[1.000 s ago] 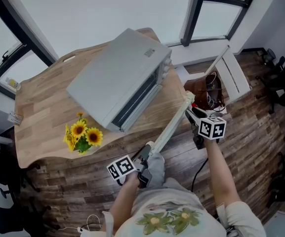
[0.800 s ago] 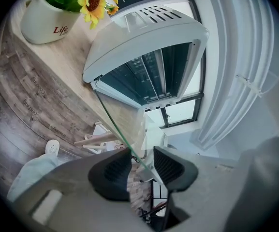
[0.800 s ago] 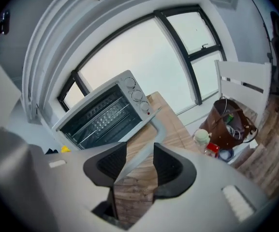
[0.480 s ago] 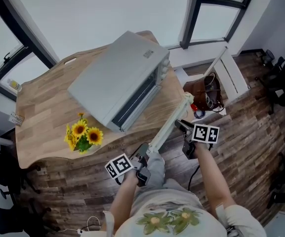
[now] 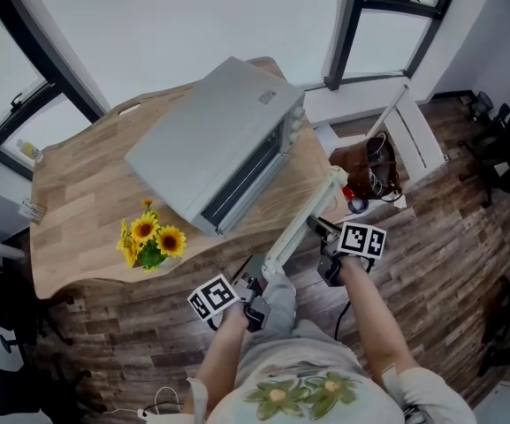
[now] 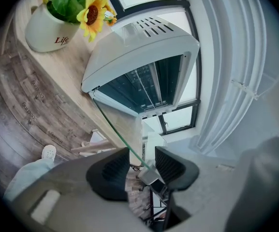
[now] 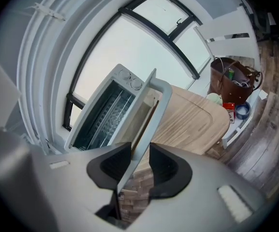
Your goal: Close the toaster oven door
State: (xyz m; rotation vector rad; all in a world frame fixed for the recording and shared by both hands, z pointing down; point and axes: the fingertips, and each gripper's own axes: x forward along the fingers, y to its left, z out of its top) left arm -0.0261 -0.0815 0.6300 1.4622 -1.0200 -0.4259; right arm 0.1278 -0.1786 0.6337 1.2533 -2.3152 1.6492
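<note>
left claw [image 6: 141, 164] is released: jaws apart & just been opening, w/ the near corner of the door [image 5: 303, 223] sitting between them, close by one pad but not pinched. right claw [image 7: 140, 161] has just been closing, w/ the door's free edge running between its jaws. its pads look to meet that edge on both sides, so i read it as grasping the door.

progress: nothing done yet imo. door is dropped open, abt flat, sticking out from the toaster oven [image 5: 215, 140] past the near-right edge of the table [image 5: 78, 193] toward the person. left to do: swing it up & away till it shuts against the oven front.

oven sits mid-table, angled w/ its mouth facing near-right. it's a pale grey box w/ knobs at the far end of its front & a wire rack in the dark cavity. door is a glass pane w/ a white bar along its free edge. sunflowers [image 5: 148, 241] stand just left of the oven's near corner.
</note>
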